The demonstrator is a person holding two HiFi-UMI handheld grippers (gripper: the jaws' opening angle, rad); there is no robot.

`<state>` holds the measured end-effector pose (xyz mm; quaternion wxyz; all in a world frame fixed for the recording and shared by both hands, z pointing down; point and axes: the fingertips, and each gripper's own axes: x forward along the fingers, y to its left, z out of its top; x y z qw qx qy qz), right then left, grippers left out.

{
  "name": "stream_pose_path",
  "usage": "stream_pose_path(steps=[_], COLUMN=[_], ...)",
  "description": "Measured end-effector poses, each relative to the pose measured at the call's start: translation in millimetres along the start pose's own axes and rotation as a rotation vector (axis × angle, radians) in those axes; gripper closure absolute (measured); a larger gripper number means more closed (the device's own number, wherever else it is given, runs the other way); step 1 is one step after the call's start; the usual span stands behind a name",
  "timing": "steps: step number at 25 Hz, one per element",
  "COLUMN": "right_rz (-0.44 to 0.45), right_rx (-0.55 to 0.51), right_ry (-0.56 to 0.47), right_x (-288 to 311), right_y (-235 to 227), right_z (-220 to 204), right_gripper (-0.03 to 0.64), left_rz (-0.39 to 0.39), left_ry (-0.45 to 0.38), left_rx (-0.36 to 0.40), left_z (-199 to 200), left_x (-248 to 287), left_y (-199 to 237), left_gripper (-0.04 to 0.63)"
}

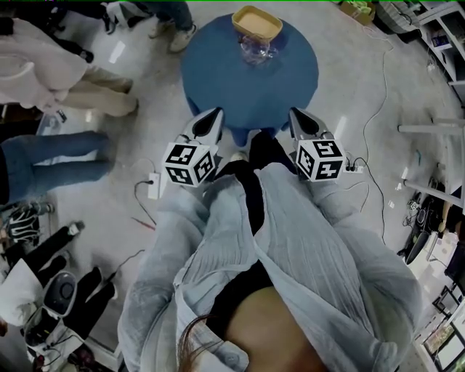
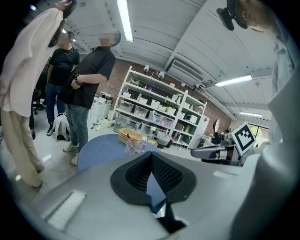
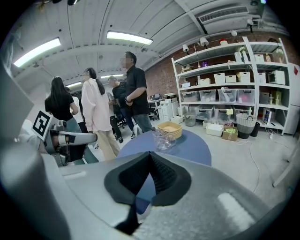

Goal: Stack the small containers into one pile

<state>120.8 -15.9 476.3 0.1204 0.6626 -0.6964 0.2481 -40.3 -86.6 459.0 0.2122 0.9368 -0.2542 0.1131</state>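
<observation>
A clump of small clear containers (image 1: 256, 49) sits on the far side of a round blue table (image 1: 218, 73), next to a tan basket (image 1: 256, 22). My left gripper (image 1: 215, 114) and right gripper (image 1: 296, 114) hover side by side over the table's near edge, well short of the containers. Both are shut with nothing between their pads. The left gripper view shows its jaws meeting at the tip (image 2: 151, 154), with the containers (image 2: 135, 147) and basket (image 2: 130, 135) far ahead. Past the closed right gripper (image 3: 150, 154), the right gripper view shows the containers (image 3: 164, 139) in front of the basket (image 3: 170, 129).
Several people stand and sit to the left of the table (image 1: 65, 87). White shelving with bins (image 3: 225, 89) lines the brick wall beyond. Cables and a power strip (image 1: 154, 185) lie on the floor, and more shelves and gear stand at the right (image 1: 436, 211).
</observation>
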Motion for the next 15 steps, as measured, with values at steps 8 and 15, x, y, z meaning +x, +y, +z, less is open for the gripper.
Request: stream_pose_path(steps=[8, 15], right_rz=[0.014, 0.018], right_rx=[-0.002, -0.009], right_ry=[0.007, 0.014], right_x=[7.3, 10.2], right_y=[4.8, 11.2], right_z=[2.0, 2.5], right_gripper=[0.615, 0.615], left_rz=[0.011, 0.022], left_ry=[-0.008, -0.013], left_rx=[-0.009, -0.014], left_z=[-0.7, -0.5], left_x=[-2.4, -8.5], left_y=[3.5, 8.1], left_gripper=[0.584, 0.584])
